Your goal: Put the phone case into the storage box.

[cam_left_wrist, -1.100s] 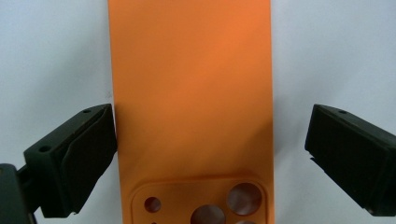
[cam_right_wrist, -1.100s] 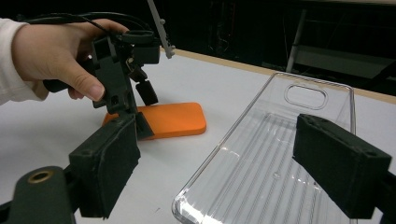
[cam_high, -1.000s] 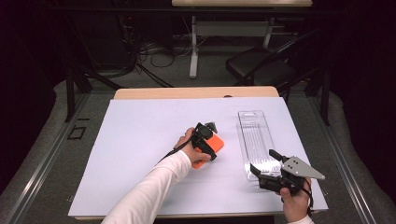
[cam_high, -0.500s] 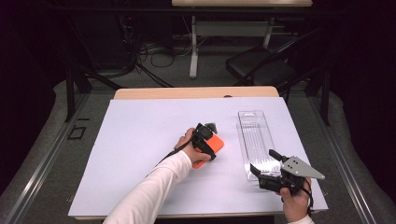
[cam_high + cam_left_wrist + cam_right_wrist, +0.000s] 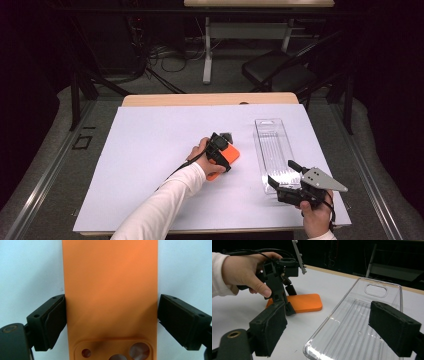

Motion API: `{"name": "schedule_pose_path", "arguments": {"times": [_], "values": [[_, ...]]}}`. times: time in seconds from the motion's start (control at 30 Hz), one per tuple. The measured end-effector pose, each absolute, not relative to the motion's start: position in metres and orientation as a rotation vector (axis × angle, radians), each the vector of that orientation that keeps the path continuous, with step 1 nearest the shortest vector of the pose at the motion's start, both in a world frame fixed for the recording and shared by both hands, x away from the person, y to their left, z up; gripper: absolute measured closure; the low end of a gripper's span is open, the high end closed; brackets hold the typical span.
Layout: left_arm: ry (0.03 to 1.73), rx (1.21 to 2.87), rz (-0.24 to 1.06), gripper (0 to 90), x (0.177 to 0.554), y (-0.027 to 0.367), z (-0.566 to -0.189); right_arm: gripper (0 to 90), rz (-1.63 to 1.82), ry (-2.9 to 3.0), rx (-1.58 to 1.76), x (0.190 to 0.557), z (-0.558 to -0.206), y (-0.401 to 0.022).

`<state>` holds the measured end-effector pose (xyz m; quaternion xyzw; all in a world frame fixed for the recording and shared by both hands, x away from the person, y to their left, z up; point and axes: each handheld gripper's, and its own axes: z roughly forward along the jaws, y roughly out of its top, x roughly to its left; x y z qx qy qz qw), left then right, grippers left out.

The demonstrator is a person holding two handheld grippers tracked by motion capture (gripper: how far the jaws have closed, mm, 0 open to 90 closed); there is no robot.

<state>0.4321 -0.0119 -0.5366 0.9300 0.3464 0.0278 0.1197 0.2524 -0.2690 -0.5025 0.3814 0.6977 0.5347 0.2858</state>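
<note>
Presently the left gripper (image 5: 111,322) stands over the orange phone case (image 5: 110,290), which lies flat on the white table sheet (image 5: 150,150) left of the tray. Its jaws straddle the case's long sides near the camera cut-outs and have just been closing in on it. One pad sits at the case's edge, the other stands just clear, so the case is between the jaws but not clamped. The right gripper (image 5: 332,330) waits at the near end of the clear plastic tray (image 5: 362,322), jaws apart on either side of it, holding nothing.

Judgement: the step in hand is the grasp of the case. The next move calls for the jaws to close fully and squarely on both long edges before any lift, since a flat, slim case may slip or tip if pinched off-centre.

Count: one phone case, one tray, two grippers.
</note>
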Motion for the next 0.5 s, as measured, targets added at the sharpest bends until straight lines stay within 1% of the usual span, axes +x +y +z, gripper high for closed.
{"name": "schedule_pose_path", "arguments": {"times": [0.13, 0.5], "values": [[1.006, 2.723, 0.076, 14.3, 0.4321, -0.0111, -0.5351, 13.9, 1.426, 1.866, 1.01, 0.2526, -0.5023, -0.2692], [1.012, 2.72, 0.077, 15.5, 0.4322, -0.0109, -0.5348, 14.0, 1.43, 1.865, 1.011, 0.2532, -0.5028, -0.2694]]}}
